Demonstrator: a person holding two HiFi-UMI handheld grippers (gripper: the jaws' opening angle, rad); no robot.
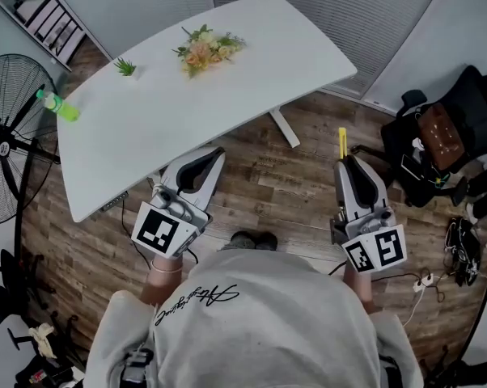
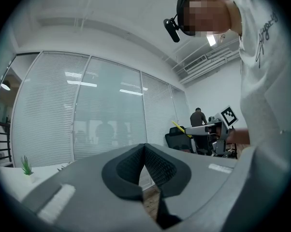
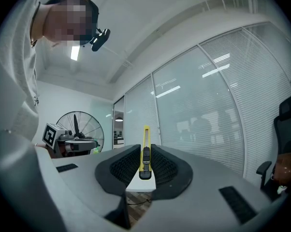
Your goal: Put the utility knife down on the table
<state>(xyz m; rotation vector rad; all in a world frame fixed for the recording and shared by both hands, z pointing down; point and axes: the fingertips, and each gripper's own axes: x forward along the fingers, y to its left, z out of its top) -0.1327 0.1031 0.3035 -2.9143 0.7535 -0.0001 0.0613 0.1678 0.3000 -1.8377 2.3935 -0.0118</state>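
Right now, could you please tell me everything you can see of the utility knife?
The utility knife is slim, with a yellow, plastic-looking body and a black slider along its narrow face. It sits clamped edge-on between the right gripper's jaws, roughly level, its yellow end poking past the jaw tips. It hangs over the wooden floor, beside the white table, touching nothing else. No blade shows.

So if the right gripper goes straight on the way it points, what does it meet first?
Probably the white table, seen just past the utility knife held in the right gripper; if it passes above that, the glass wall behind. Depth is unclear.
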